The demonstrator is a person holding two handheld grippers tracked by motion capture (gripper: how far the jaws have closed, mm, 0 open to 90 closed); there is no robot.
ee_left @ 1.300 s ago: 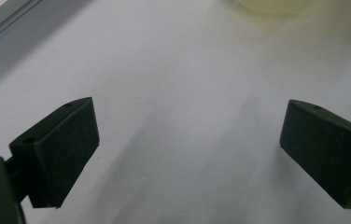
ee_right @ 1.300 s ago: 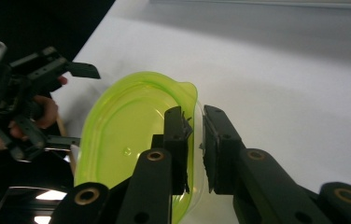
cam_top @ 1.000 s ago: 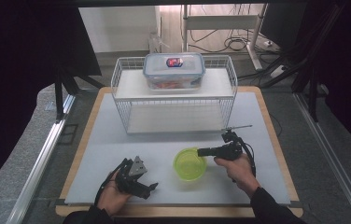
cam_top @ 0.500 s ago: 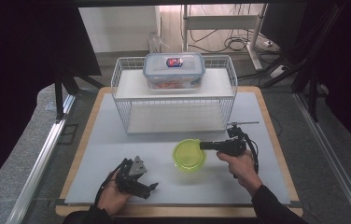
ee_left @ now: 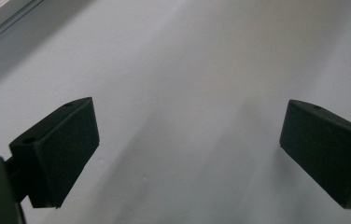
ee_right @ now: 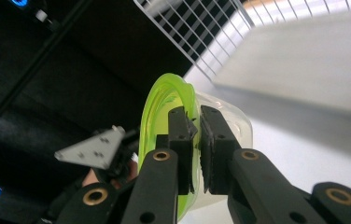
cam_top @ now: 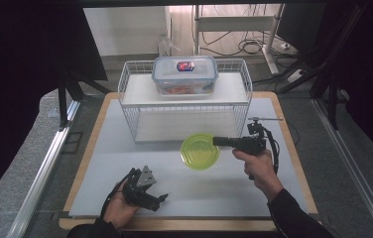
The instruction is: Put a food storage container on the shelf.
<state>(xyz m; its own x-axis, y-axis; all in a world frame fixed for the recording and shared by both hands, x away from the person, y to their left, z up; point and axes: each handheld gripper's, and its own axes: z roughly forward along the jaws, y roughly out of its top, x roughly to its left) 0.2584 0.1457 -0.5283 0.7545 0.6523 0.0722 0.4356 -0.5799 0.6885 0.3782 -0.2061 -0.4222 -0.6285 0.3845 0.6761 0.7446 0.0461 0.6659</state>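
A round clear container with a lime-green lid (cam_top: pixel 200 151) hangs above the grey mat, just in front of the wire rack (cam_top: pixel 184 106). My right gripper (cam_top: pixel 217 142) is shut on its rim from the right. In the right gripper view the jaws (ee_right: pixel 193 123) pinch the green lid edge (ee_right: pixel 157 107), with the clear tub body (ee_right: pixel 239 128) behind it. My left gripper (cam_top: pixel 155 198) rests low at the mat's front left. Its jaws (ee_left: pixel 187 140) stand wide open over bare mat, holding nothing.
The white wire rack carries a shelf with a clear lock-lid box (cam_top: pixel 185 74) holding something red. Below that shelf the rack has an open bay (cam_top: pixel 184 124). The grey mat (cam_top: pixel 100 163) lies on a wood-edged table. Dark drop-offs flank both sides.
My right gripper has carried the green-lidded container away from the front of the mat toward the rack. The left gripper has stayed still.
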